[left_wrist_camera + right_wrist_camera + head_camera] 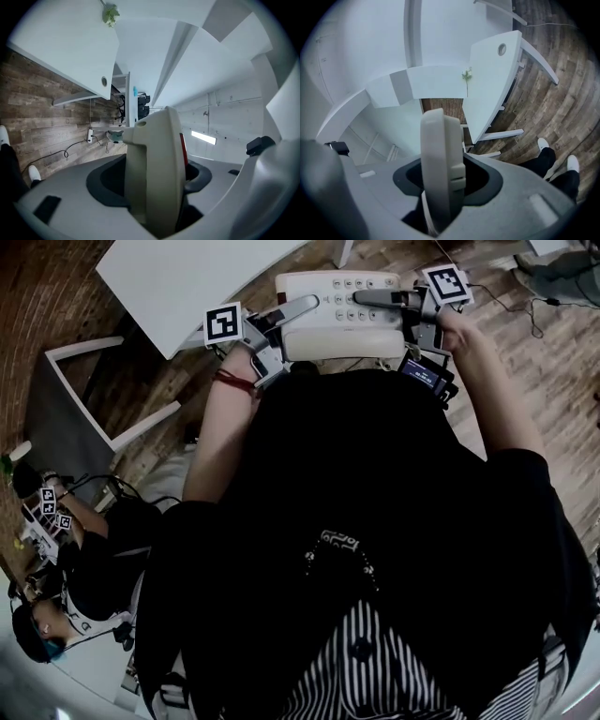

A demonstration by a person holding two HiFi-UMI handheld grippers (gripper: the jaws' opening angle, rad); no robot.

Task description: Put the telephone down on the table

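Floor (534, 381): wood planks lie under everything. The load hangs above them, so only our grip supports it.
Tabletop (178, 277): white and bare in the part we see, just ahead and to our left. It is where the load must go, and we judge that the setting-down has not yet begun.
Telephone (342, 310): a pale desk set, keypad up, with the handset lying along the side nearest us. It is in the air before our chest, by the tabletop's near corner and resting on nothing. We hold it flat, we think, so that the handset does not slide off its cradle.
Left tongs (305, 307): clamped on the telephone's left end. Their own view shows the casing's edge filling the gap between the jaws.
Right tongs (367, 296): gripping the right end in the same way, partly closed on the casing's edge.
Why two grips: the body is wide. We judge that a pinch at one end alone would let it tip, so we hold each end and point both tongs level.
Next move, as we judge it: carry the telephone over the tabletop, lower it flat, and only then let the jaws part.
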